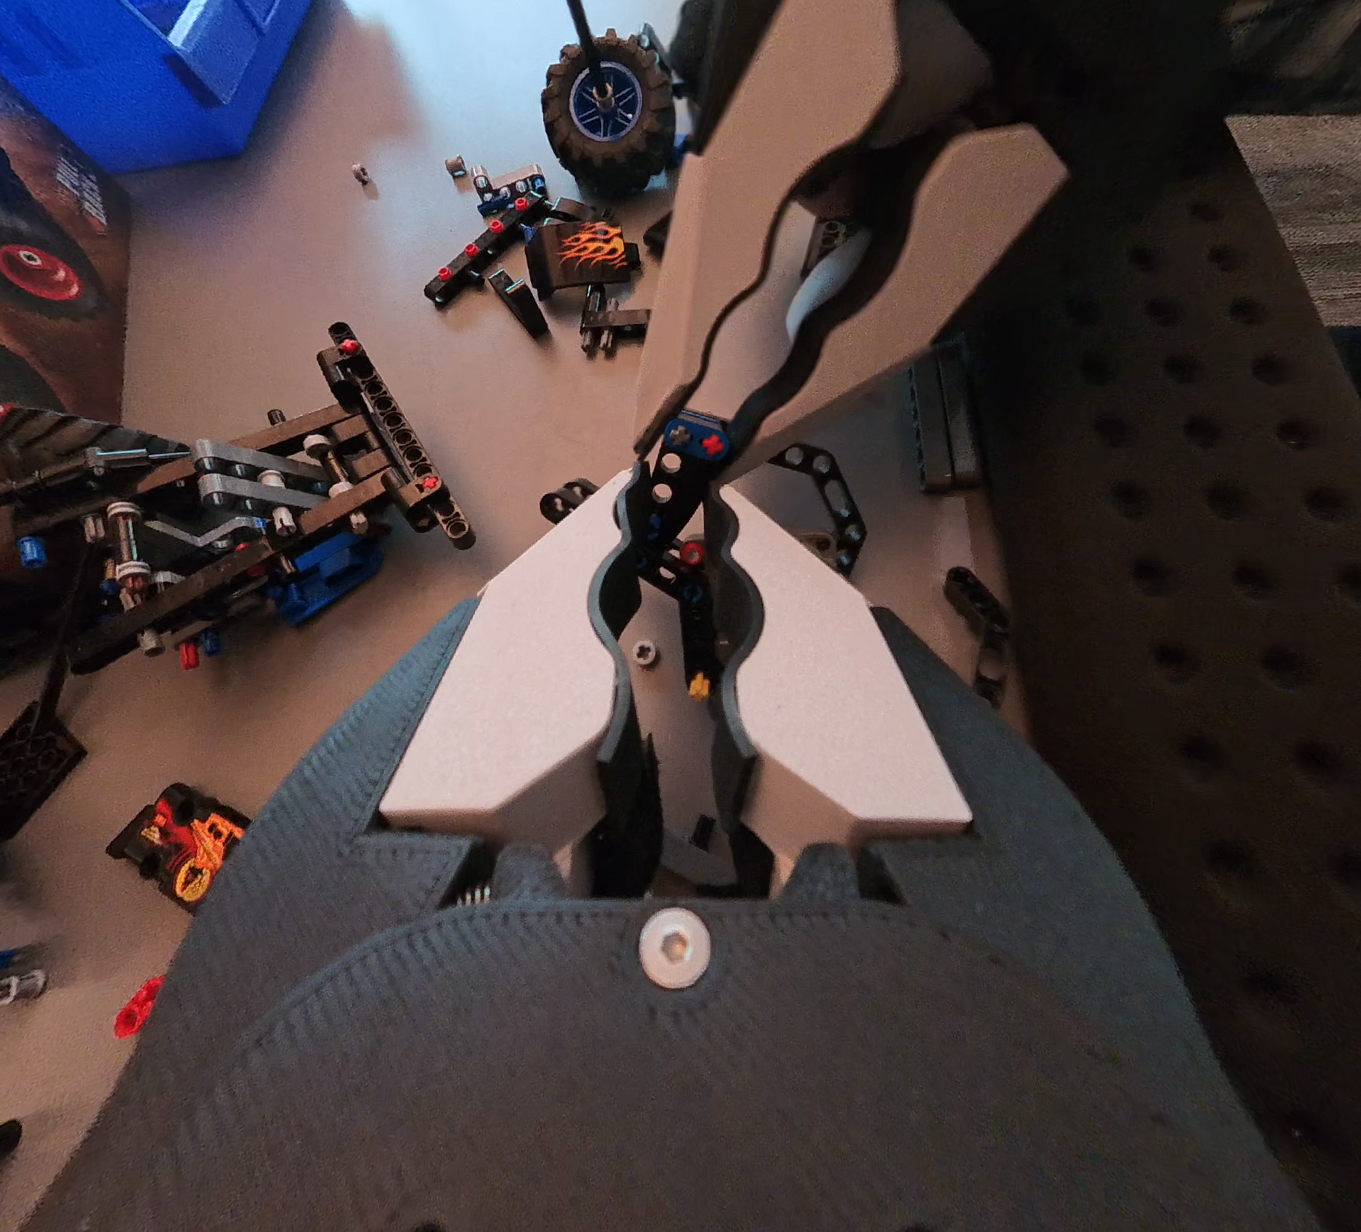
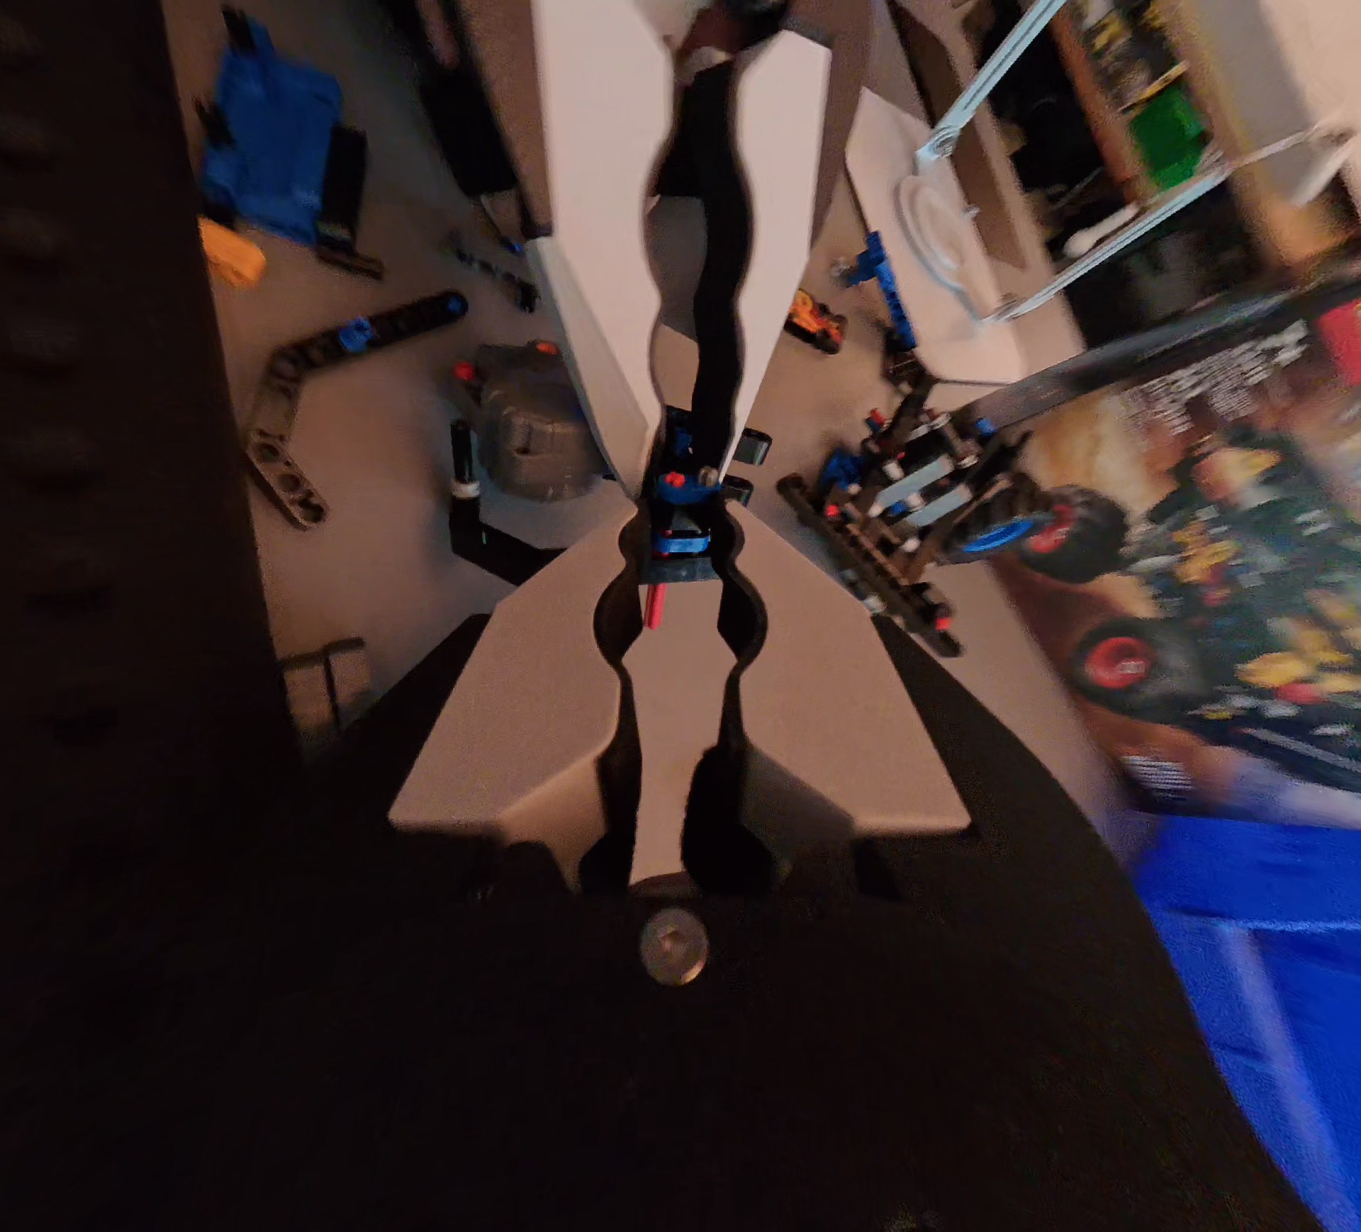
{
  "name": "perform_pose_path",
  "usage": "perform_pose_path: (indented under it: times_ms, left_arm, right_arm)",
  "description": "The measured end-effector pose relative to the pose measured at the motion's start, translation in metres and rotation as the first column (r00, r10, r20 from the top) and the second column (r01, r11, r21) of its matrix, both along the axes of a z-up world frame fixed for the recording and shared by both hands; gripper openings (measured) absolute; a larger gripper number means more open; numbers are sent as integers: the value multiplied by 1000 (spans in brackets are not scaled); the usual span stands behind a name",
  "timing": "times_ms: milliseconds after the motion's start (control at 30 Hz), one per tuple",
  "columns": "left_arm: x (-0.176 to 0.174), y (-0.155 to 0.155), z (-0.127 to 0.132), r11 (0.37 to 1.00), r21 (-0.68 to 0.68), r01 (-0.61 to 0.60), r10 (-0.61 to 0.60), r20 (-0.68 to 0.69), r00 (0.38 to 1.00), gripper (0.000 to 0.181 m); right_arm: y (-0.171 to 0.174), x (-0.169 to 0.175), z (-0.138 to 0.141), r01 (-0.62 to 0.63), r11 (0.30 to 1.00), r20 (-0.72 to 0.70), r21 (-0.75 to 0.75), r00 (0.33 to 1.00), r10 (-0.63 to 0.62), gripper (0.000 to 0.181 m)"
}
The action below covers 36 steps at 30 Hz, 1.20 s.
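Observation:
In the left wrist view my left gripper [image 1: 677, 484] is shut on a black perforated beam assembly [image 1: 666, 519] with red and blue pins, held above the table. My right gripper [image 1: 692, 442] comes in from the upper right, tip to tip with the left. It is shut on the blue connector [image 1: 696, 436] at the beam's top end. In the blurred right wrist view my right gripper [image 2: 681, 525] and the left gripper [image 2: 685, 471] meet over the same small blue and black assembly [image 2: 681, 497].
A partly built black and blue chassis [image 1: 243, 526] lies at the left. A tyre on a long axle [image 1: 607, 107], a flame-printed panel [image 1: 585, 250] and loose beams lie farther back. A blue bin [image 1: 147, 3] and printed box [image 2: 1215, 571] stand nearby. A black perforated panel [image 1: 1178, 534] borders the right. My left and right fingertips are right by each other.

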<state>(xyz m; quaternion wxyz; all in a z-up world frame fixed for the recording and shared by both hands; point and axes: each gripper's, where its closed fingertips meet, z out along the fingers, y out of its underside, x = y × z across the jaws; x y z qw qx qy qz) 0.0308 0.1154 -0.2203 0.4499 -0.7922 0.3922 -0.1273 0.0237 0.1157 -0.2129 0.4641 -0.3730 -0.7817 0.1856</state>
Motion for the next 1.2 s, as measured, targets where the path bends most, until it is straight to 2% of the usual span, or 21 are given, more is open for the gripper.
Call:
perform_pose_path:
  times_ms: [100, 233, 300, 333, 467, 567, 633, 733, 867, 1000, 1067, 1133, 1167, 1200]
  left_arm:
    - [2, -2, 0, 1000, 3, 20, -20, 1, 1000, 14]
    - [5, -5, 1, 999, 9, 48, -48, 11, 999, 14]
    - [7, -2, 5, 999, 37, 38, -38, 14, 999, 15]
    - [10, 1, 4, 998, 43, 39, -38, -5, 999, 15]
    - [11, 0, 5, 998, 37, 42, -42, 4, 999, 14]
    - [11, 1, 6, 998, 54, 40, -40, -6, 999, 14]
    - [12, 2, 7, 998, 61, 31, -31, -6, 1000, 14]
    - [12, 3, 7, 997, 71, 18, -17, -18, 1000, 13]
    - [14, 4, 5, 997, 72, 13, -11, -25, 1000, 13]
    - [13, 5, 4, 998, 63, -4, 6, -24, 1000, 13]
    - [14, 6, 4, 998, 65, -7, 9, -24, 1000, 13]
    - [18, 6, 4, 998, 70, 2, -1, -23, 1000, 12]
    - [22, 5, -2, 999, 31, 7, -6, -24, 1000, 15]
    - [23, 6, -1, 999, 30, 16, -16, -1, 1000, 14]
  right_arm:
    - [-3, 2, 1, -14, 968, 15, -252, 1000, 18, 10]
    - [-8, 5, 3, -36, 879, 33, -476, 998, 59, 9]
    - [-11, 4, 25, -105, 747, -61, -656, 994, 86, 10]
    - [-9, 3, 27, -113, 743, -74, -659, 994, 86, 11]
    - [-10, 5, 26, -108, 818, -79, -564, 994, 77, 11]
    - [-10, 6, 26, -115, 918, -106, -380, 991, 81, 11]
    - [-9, 7, 27, -110, 947, -117, -301, 990, 78, 11]
    - [-9, 5, 27, -101, 919, -109, -381, 992, 63, 10]
    - [-8, 5, 26, -98, 838, -94, -537, 994, 56, 11]
    - [-6, 1, 24, -76, 806, -79, -587, 996, 35, 11]
    - [-5, 0, 24, -66, 832, -83, -550, 996, 24, 10]
    - [-7, -1, 25, -77, 909, -110, -411, 993, 34, 10]
    - [-9, -3, 25, -90, 939, -120, -333, 991, 53, 0]
    - [-10, -4, 25, -95, 957, -126, -276, 990, 62, 0]
